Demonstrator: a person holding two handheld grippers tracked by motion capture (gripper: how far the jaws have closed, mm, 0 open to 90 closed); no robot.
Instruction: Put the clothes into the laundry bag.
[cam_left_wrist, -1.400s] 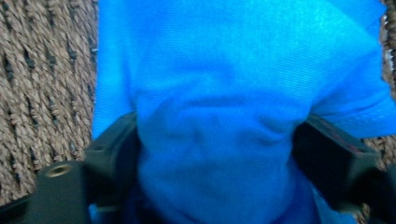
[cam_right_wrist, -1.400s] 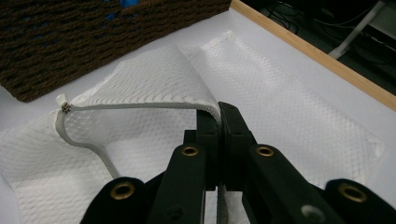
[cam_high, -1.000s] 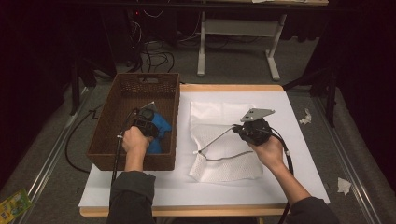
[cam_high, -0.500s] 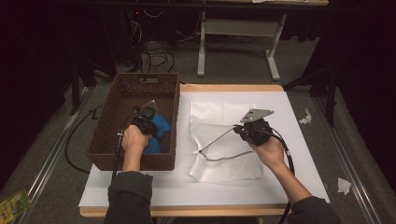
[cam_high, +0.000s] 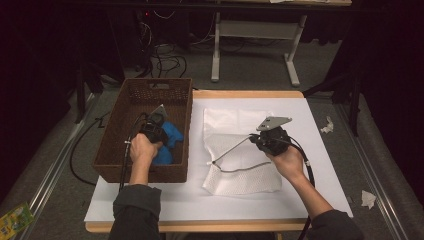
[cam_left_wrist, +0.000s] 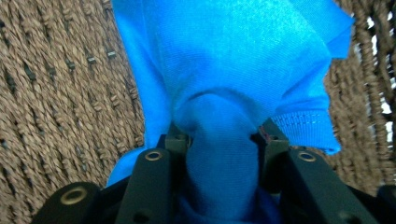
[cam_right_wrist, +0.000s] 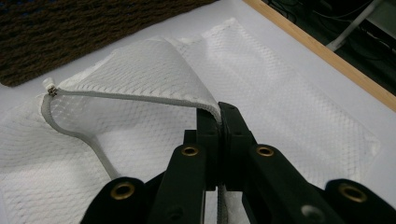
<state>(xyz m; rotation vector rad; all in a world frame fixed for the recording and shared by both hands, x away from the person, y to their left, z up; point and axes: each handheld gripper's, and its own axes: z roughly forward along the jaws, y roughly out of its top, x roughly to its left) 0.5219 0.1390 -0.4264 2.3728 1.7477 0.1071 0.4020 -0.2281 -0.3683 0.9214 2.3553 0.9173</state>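
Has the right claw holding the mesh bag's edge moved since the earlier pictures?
No. In the high view the right claw sits at the same spot over the mesh bag, equally far from the basket, its hold on the zipper edge unchanged.

Black jaws, brass-ringed screws, grey sleeves (cam_high: 134, 210)

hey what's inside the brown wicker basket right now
A bunched blue cloth lies inside the wicker basket, with the left gripper shut on a fold of it. The basket floor beneath the cloth and hand is covered, so anything under them cannot be seen.
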